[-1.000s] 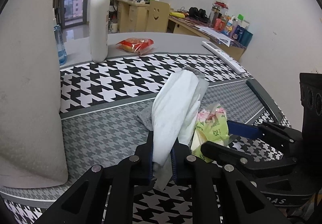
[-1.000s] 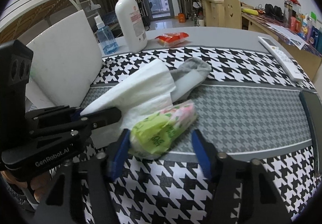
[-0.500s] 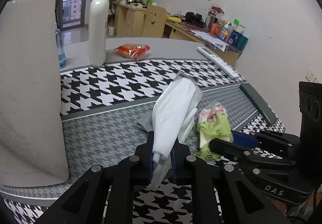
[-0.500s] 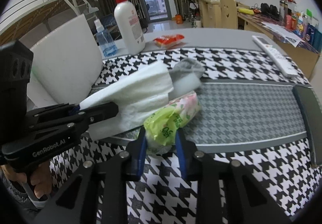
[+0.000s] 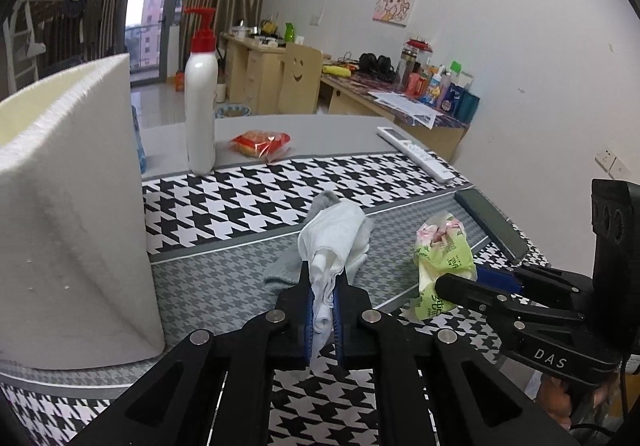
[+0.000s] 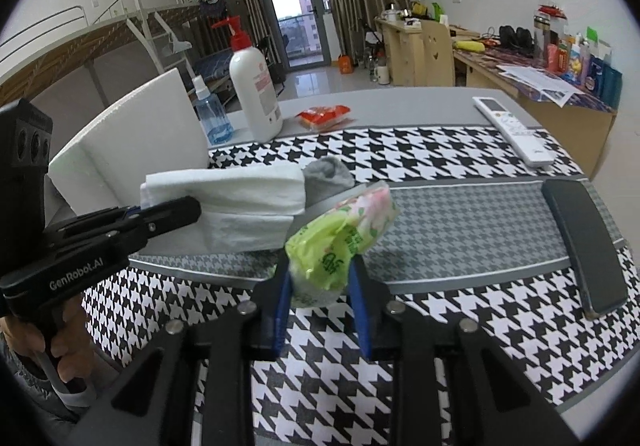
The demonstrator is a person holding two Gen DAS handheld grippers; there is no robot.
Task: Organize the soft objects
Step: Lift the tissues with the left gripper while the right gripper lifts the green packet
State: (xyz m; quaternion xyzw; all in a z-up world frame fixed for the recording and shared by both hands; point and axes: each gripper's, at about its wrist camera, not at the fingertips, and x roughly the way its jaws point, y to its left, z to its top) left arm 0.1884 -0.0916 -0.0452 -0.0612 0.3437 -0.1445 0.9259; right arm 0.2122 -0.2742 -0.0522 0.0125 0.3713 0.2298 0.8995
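My left gripper is shut on a folded white cloth, which hangs lifted above the table; from the right wrist view the same white cloth sticks out of the left gripper. A grey sock lies on the mat under and behind it, also visible as the grey sock. My right gripper is shut on a green and pink tissue pack, raised off the mat. In the left wrist view the tissue pack sits in the right gripper.
A white foam box stands at the left. A lotion pump bottle, a blue spray bottle, a red snack packet, a remote and a dark phone lie on the houndstooth mat.
Both grippers rose. The right jaws closed on the tissue pack and lifted it off the mat. The white cloth came up with the left gripper, leaving the grey sock on the mat.
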